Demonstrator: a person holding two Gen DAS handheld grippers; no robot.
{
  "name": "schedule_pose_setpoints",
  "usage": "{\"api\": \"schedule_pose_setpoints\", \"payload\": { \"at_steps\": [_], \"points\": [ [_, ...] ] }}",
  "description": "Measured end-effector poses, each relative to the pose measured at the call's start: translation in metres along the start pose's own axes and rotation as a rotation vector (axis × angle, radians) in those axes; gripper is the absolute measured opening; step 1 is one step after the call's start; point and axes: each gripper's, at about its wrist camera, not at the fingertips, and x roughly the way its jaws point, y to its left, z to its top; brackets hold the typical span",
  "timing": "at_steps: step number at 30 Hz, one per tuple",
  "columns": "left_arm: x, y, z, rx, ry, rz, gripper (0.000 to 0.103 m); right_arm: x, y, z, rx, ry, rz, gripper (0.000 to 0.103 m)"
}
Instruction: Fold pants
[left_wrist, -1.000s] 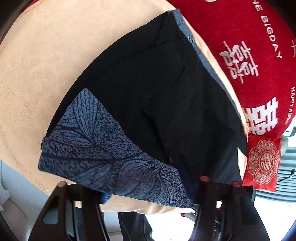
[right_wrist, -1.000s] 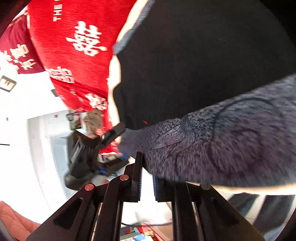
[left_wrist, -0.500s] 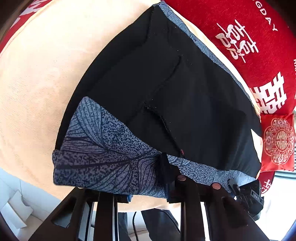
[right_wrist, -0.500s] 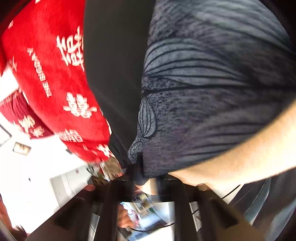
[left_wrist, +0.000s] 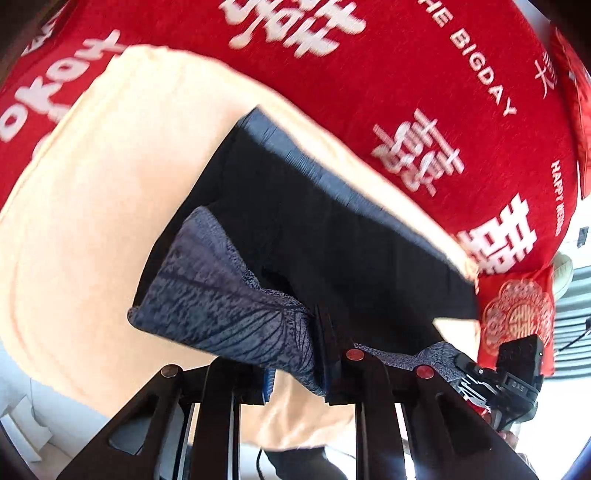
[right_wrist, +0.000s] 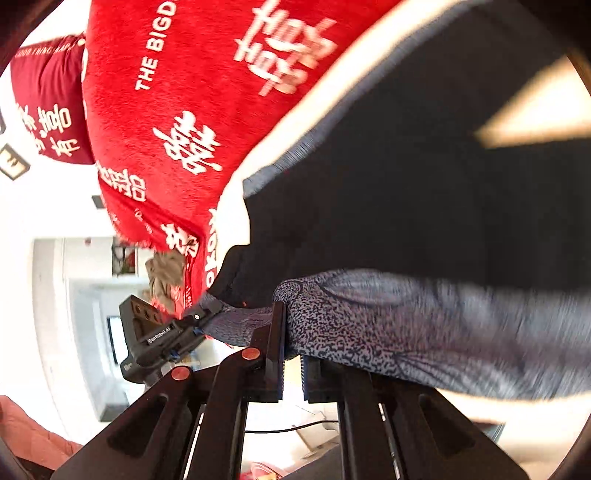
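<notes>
Black pants (left_wrist: 332, 236) with a grey-blue leaf-print hem band (left_wrist: 221, 310) lie on a cream blanket (left_wrist: 92, 221). My left gripper (left_wrist: 295, 365) is shut on the near printed band and lifts it off the blanket. In the right wrist view my right gripper (right_wrist: 291, 354) is shut on the same band (right_wrist: 388, 325), with the black pants (right_wrist: 424, 206) beyond it. Each gripper shows in the other's view, the right one (left_wrist: 513, 369) at lower right and the left one (right_wrist: 159, 339) at left.
A red blanket with white lettering (left_wrist: 406, 74) covers the far side, also seen in the right wrist view (right_wrist: 184, 110). A small red cushion (left_wrist: 517, 317) lies at the right. The cream blanket's near edge drops off below the grippers.
Both grippers have lifted the printed band and carried it away from the near edge over the black cloth. The pants look shorter and the red blanket fills more of the view.
</notes>
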Motion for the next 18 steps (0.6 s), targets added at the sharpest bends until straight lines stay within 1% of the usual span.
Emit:
{"api": "schedule_pose_setpoints", "payload": {
  "at_steps": [2, 4, 7, 9, 11, 12, 14, 15, 17, 18],
  "points": [
    [0.008, -0.014, 0.029, 0.010, -0.034, -0.003, 0.020, 0.000, 0.000, 0.036, -0.025, 0.018, 0.000, 0.010],
    [0.025, -0.027, 0.058, 0.024, -0.059, 0.018, 0.020, 0.009, 0.000, 0.082, -0.031, 0.050, -0.010, 0.010],
    [0.057, -0.038, 0.096, 0.050, -0.086, 0.068, 0.020, 0.039, -0.006, 0.147, -0.037, 0.095, -0.033, 0.010],
    [0.084, -0.036, 0.114, 0.058, -0.091, 0.121, 0.021, 0.064, -0.013, 0.184, -0.029, 0.128, -0.065, 0.010],
    [0.114, -0.032, 0.127, 0.050, -0.080, 0.168, 0.021, 0.085, -0.029, 0.206, -0.027, 0.162, -0.111, 0.010],
    [0.130, -0.027, 0.133, 0.040, -0.066, 0.205, 0.021, 0.099, -0.036, 0.217, -0.035, 0.189, -0.145, 0.011],
    [0.154, -0.017, 0.138, 0.024, -0.039, 0.251, 0.022, 0.123, -0.047, 0.231, -0.055, 0.227, -0.204, 0.011],
    [0.159, -0.014, 0.140, 0.022, -0.044, 0.261, 0.022, 0.128, -0.051, 0.233, -0.055, 0.234, -0.209, 0.011],
    [0.158, -0.016, 0.143, 0.006, -0.045, 0.268, 0.022, 0.128, -0.053, 0.235, -0.029, 0.223, -0.184, 0.012],
    [0.154, -0.017, 0.143, -0.002, -0.038, 0.272, 0.022, 0.126, -0.052, 0.234, -0.026, 0.226, -0.177, 0.015]
  ]
}}
